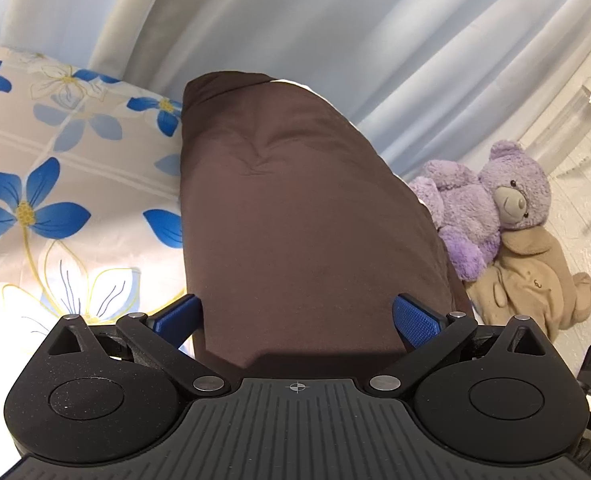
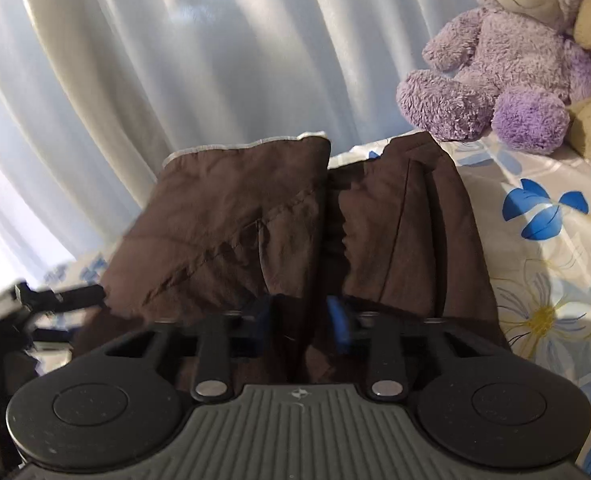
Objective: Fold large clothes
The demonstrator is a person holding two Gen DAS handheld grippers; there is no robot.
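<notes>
Left wrist view: left hand-held gripper [image 1: 297, 316] agape astride brown garment [image 1: 295, 208]; right hand-held gripper [image 2: 300, 320] state unclear.

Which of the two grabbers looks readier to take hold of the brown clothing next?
Probably the right gripper: its jaws stand narrow around a fold of the brown garment. The left gripper gapes wide over it.

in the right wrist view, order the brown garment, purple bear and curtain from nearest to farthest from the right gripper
1. Brown garment: right at the right gripper, bunched between its fingers.
2. Purple bear: upper right, sitting on the floral sheet beyond the garment.
3. Curtain: backdrop, upper left, behind everything else.
</notes>
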